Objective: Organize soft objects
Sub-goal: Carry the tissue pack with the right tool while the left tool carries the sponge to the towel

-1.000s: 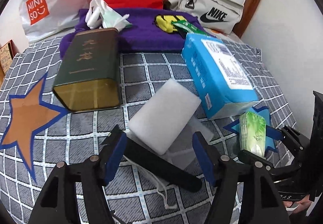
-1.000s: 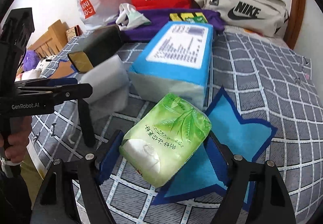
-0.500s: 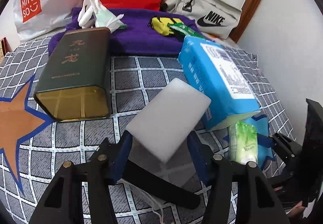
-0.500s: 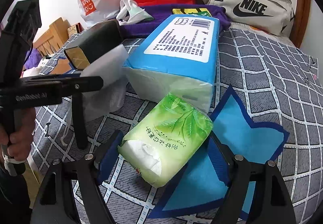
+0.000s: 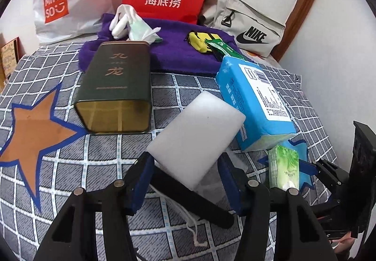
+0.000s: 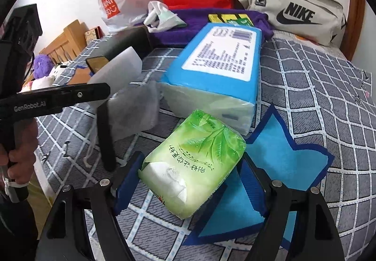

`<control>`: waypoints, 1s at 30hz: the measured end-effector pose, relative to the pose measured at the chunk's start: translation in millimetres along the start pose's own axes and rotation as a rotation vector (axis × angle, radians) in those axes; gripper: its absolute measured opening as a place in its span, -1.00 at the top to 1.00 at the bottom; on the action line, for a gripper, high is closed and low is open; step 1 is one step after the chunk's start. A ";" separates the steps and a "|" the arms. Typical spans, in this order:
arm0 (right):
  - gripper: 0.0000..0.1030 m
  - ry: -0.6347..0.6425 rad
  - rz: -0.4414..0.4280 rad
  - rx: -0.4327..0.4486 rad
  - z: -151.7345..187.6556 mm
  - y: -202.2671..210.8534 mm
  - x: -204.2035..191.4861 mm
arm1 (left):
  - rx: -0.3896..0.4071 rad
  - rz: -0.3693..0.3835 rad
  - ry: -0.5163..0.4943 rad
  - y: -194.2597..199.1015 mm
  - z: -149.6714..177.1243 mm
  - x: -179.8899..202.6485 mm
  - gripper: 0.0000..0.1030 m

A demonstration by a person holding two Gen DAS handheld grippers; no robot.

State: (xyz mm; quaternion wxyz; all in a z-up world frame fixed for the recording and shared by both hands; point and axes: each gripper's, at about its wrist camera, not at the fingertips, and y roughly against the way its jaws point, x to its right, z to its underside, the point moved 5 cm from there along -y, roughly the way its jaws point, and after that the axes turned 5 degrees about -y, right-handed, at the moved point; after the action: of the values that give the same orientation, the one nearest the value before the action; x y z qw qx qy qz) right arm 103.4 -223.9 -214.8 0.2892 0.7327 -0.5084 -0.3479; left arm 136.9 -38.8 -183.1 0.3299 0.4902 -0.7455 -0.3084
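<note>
Two grabs at once. Left gripper (image 5: 185, 167) clamped on white sponge (image 5: 195, 141), held tilted above bed (image 5: 188, 87), probably for carrying. Right gripper (image 6: 188, 181) pinches green tissue pack (image 6: 195, 167) by sides, over blue star (image 6: 282, 162), likely soft-stuff spot.

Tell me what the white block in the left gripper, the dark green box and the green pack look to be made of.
White block: likely foam or sponge; matte, uniform white, no sheen.
Dark green box: probably metal tin; its gold end mirrors the bedsheet grid, and the edges are rolled.
Green pack: soft tissues in glossy plastic film; the wrapper is crinkled and glares, with white paper at its opening.
</note>
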 end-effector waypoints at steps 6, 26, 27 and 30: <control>-0.54 0.033 -0.014 0.040 -7.8 21.4 -10.4 | 0.031 0.003 0.014 19.5 0.5 -1.6 -0.05; -0.54 0.050 0.004 0.139 -74.2 49.5 -12.8 | 0.099 -0.012 0.047 52.8 -43.2 -13.5 -0.05; -0.54 0.051 0.004 0.141 -78.1 48.8 -11.4 | 0.100 -0.016 0.052 52.7 -46.2 -15.1 -0.05; -0.54 0.047 0.012 0.148 -92.9 45.5 -7.3 | 0.106 -0.022 0.062 52.2 -55.9 -20.5 -0.05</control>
State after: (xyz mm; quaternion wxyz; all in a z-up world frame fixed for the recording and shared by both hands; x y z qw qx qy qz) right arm 151.5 -224.9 -122.9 0.2483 0.7569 -0.5302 -0.2905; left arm 159.9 -10.0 -113.0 0.3231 0.5242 -0.7449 -0.2569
